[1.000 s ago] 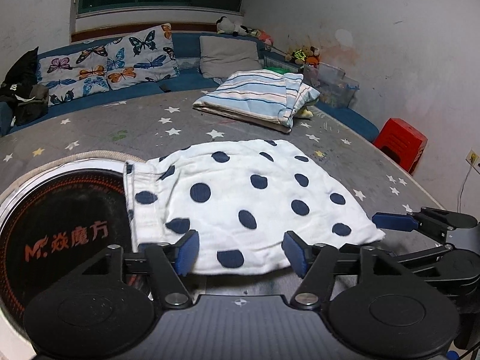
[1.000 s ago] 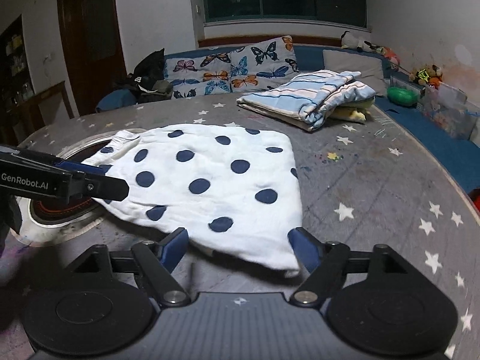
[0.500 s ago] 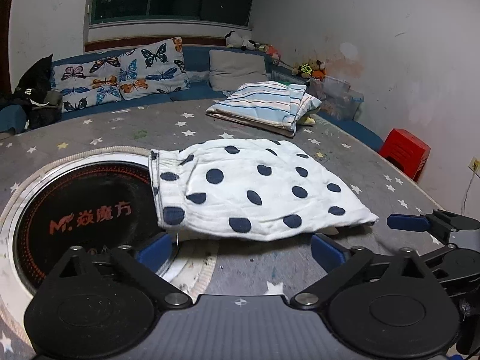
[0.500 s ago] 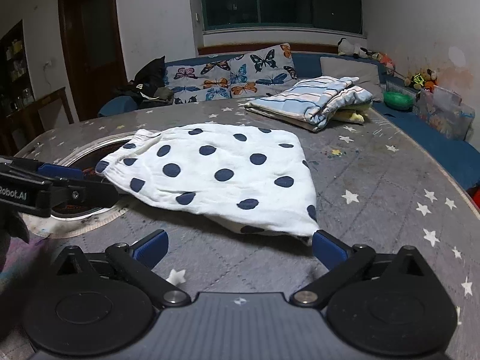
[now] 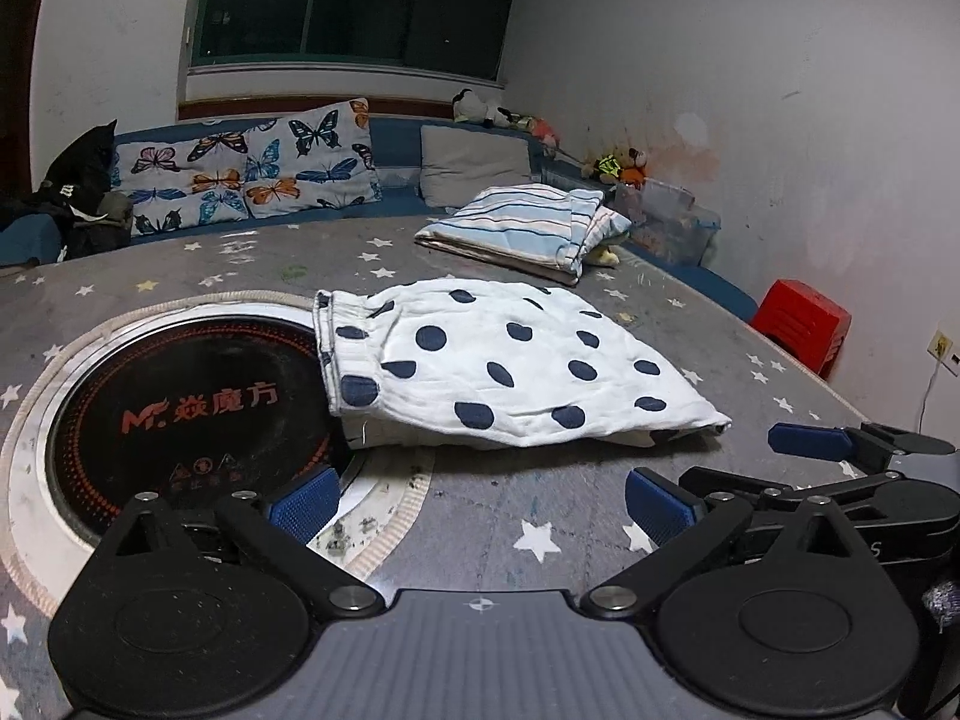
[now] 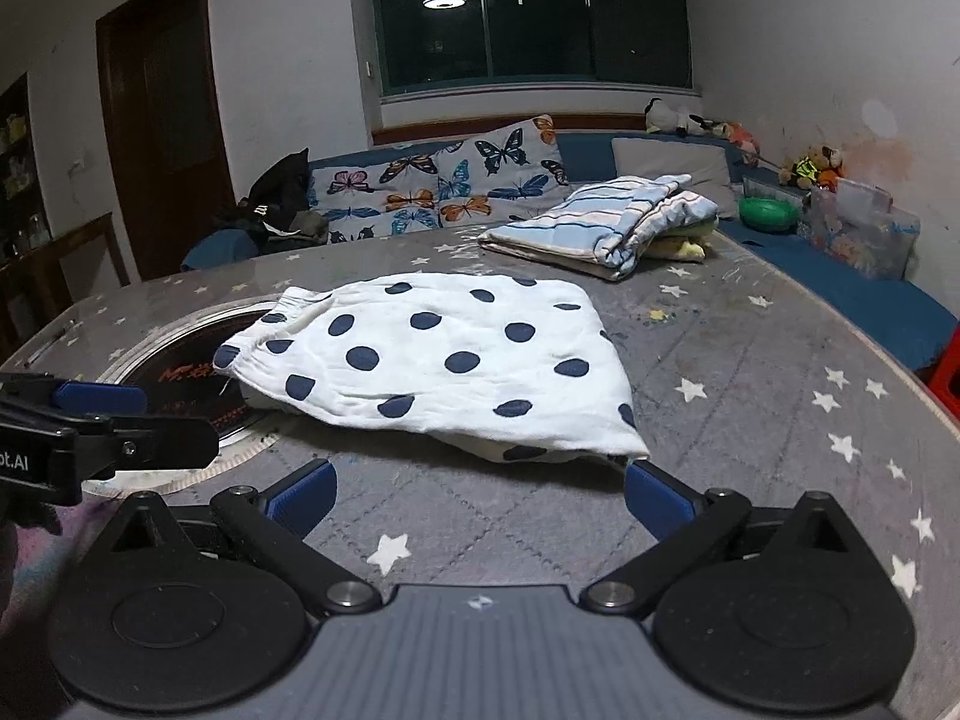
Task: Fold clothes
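Observation:
A white garment with dark blue dots (image 5: 510, 372) lies folded on the grey star-print table (image 5: 540, 534); its waistband end overlaps the round black hob. In the right wrist view the same garment (image 6: 444, 360) spreads across the middle. My left gripper (image 5: 477, 504) is open, just short of the garment's near edge, with nothing between its pads. My right gripper (image 6: 477, 498) is open too, its right pad close to the garment's near right corner, apart from it. One finger of the left gripper (image 6: 99, 397) shows at the left edge.
A folded striped stack (image 5: 516, 228) sits at the table's far side. A round black hob (image 5: 180, 408) is set into the table on the left. Behind stand a blue sofa with butterfly cushions (image 5: 252, 174); a red stool (image 5: 801, 321) is at the right.
Both grippers have opened wide and drawn back from the dotted garment's near edge. The garment now lies flat on the table, farther from both cameras.

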Demonstrator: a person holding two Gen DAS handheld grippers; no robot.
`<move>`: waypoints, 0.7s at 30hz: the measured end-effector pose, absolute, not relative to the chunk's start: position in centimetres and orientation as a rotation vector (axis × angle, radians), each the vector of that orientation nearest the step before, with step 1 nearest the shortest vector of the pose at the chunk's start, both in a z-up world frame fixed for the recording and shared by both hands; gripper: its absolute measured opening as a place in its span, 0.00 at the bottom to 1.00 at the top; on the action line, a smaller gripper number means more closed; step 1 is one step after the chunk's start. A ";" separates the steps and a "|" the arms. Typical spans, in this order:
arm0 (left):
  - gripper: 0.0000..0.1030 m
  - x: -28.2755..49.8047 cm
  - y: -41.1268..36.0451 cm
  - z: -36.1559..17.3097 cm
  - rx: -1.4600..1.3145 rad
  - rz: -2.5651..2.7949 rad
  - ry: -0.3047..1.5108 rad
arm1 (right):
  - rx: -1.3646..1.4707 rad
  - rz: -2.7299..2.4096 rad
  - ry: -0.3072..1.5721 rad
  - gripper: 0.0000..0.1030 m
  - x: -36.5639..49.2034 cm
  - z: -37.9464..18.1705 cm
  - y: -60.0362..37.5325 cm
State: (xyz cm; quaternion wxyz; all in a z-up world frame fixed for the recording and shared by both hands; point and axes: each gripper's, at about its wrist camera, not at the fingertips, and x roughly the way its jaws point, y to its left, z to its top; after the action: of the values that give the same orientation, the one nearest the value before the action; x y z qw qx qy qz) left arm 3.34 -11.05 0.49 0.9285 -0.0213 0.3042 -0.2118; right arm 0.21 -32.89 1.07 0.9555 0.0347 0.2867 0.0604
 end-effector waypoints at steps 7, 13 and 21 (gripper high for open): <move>1.00 2.3 -10.5 0.5 -0.058 -0.421 0.608 | 0.089 0.117 0.587 1.00 -0.5 0.6 -32.6; 1.00 1.4 -10.3 0.0 -0.066 -0.416 0.623 | 0.101 0.111 0.588 1.00 -1.4 0.4 -32.2; 1.00 0.5 -10.3 -0.5 -0.078 -0.412 0.647 | 0.114 0.091 0.580 1.00 -2.5 0.1 -31.7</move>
State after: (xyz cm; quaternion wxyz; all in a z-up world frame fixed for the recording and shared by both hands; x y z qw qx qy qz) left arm 0.52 -10.27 -0.49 0.9267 -0.0379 0.3155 -0.2008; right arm -2.45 -31.75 0.10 0.9556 0.0562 0.2857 0.0448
